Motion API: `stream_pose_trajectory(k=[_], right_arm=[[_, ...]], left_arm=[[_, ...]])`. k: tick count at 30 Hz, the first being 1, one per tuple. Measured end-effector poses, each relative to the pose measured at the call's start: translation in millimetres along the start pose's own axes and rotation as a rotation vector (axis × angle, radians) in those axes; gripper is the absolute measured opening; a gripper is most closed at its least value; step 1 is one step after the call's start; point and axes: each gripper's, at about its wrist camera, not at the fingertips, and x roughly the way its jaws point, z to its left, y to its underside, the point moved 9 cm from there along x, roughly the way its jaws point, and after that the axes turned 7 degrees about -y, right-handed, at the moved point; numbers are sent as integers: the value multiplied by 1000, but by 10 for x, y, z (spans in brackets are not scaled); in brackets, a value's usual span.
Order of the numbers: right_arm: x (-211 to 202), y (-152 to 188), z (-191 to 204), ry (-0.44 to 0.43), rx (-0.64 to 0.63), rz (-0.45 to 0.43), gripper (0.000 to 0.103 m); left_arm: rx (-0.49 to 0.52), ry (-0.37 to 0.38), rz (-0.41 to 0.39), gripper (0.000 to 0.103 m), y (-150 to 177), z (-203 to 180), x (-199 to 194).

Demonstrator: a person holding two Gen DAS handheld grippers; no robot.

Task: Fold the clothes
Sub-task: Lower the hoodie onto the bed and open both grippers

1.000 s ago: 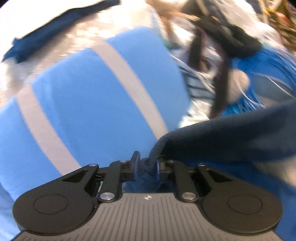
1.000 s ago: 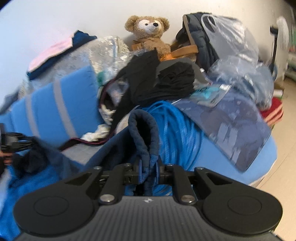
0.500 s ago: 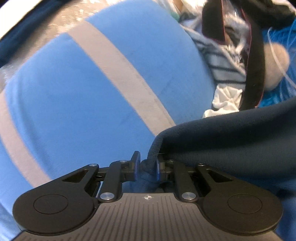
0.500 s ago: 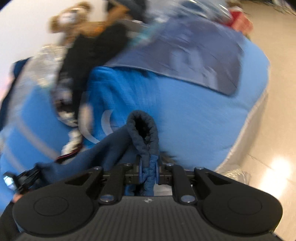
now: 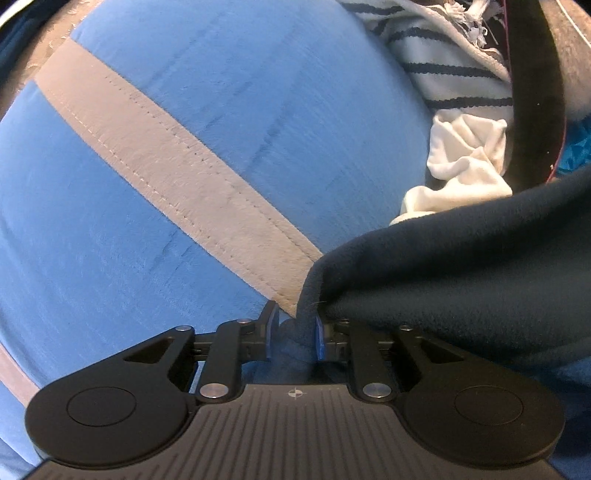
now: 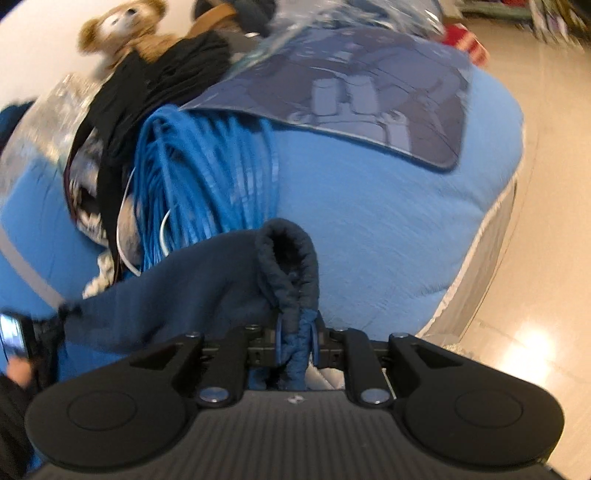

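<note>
Navy fleece garment [image 5: 461, 266], stretched between the two grippers above a bright blue blanket [image 5: 155, 206] with a grey stitched band [image 5: 177, 181]. At the left gripper [image 5: 293, 334] a rolled edge of the fleece lies between the blue pads, whose jaws are opening; a gap shows beside the left pad, and the cloth touches only the right one. To the right in this view lie a navy-striped pale cloth [image 5: 450, 70], a crumpled white cloth [image 5: 461, 166] and a black strap [image 5: 532, 96], all resting on the blanket behind the fleece. In the right wrist view, from the left: a hand [image 6: 16, 371] at the frame edge (blurred), a teddy bear [image 6: 122, 26] against the wall, black clothing [image 6: 166, 74], a coil of blue cable [image 6: 207, 173], and a grey-blue printed sheet [image 6: 369, 110] on the blanket. The right gripper [image 6: 297, 341] has a bunched hem of the fleece between its pads, a loop standing above them; its jaws are opening, though the cloth still fills the gap. Pale floor [image 6: 546, 184] shows at far right.
</note>
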Motion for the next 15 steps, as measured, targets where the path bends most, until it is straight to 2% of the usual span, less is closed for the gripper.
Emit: stream_pose_trajectory(k=[2, 3, 4, 5, 15], right_arm=[[-38, -8, 63, 25, -67, -13, 53], [-66, -17, 91, 30, -93, -20, 60], [-103, -28, 118, 32, -117, -25, 74], [-156, -51, 156, 28, -143, -40, 83], [-715, -249, 613, -25, -394, -143, 95]], left_arm=[[-20, -16, 9, 44, 8, 82, -69], [-41, -22, -2, 66, 10, 147, -138], [-62, -29, -14, 78, 11, 212, -207], [-83, -28, -28, 78, 16, 274, -285], [-215, 123, -145, 78, 326, 645, -1475]])
